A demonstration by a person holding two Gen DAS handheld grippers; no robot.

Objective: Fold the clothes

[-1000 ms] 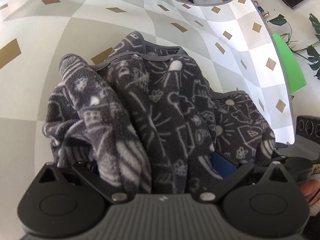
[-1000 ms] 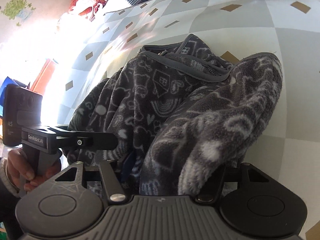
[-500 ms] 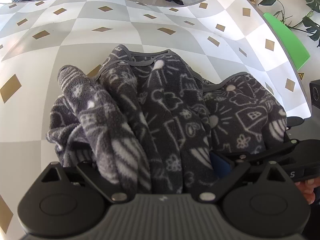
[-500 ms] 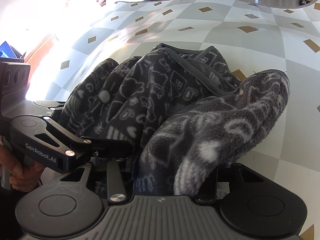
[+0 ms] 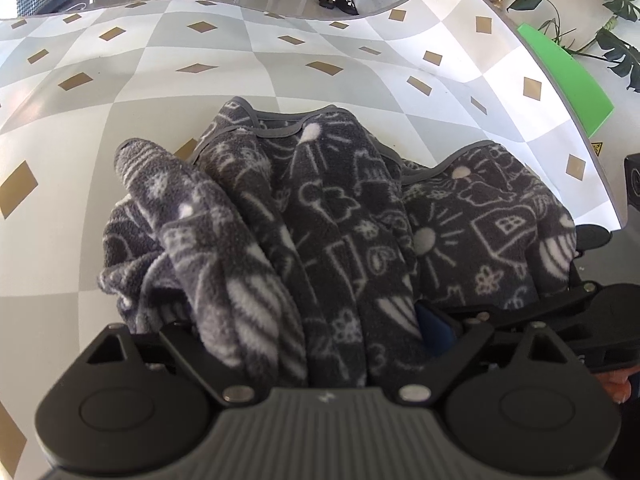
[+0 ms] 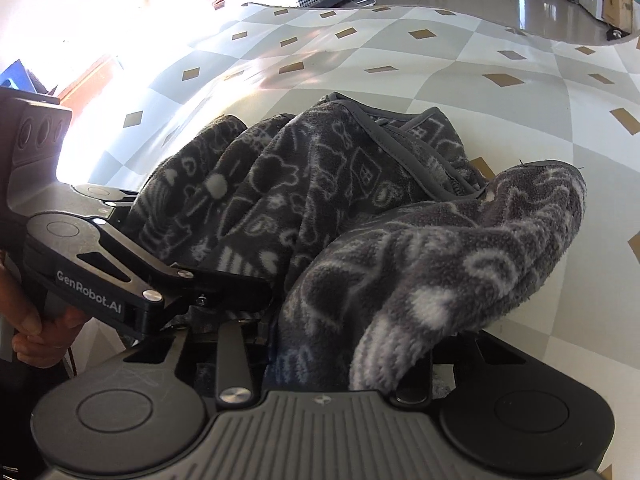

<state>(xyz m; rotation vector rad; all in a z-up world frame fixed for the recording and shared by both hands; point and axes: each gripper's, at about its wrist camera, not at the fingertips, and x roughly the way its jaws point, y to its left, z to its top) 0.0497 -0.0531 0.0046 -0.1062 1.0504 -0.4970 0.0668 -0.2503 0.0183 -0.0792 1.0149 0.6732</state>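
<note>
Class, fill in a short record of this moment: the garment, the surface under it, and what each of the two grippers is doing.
garment: dark grey fleece garment with white doodle print, bunched in a heap
surface: grey-and-white checked mat with tan diamonds
left gripper: fleece bunched between its jaws, which have just been closing
right gripper: fleece between its jaws, also just closing
fold: not yet flat or neat
</note>
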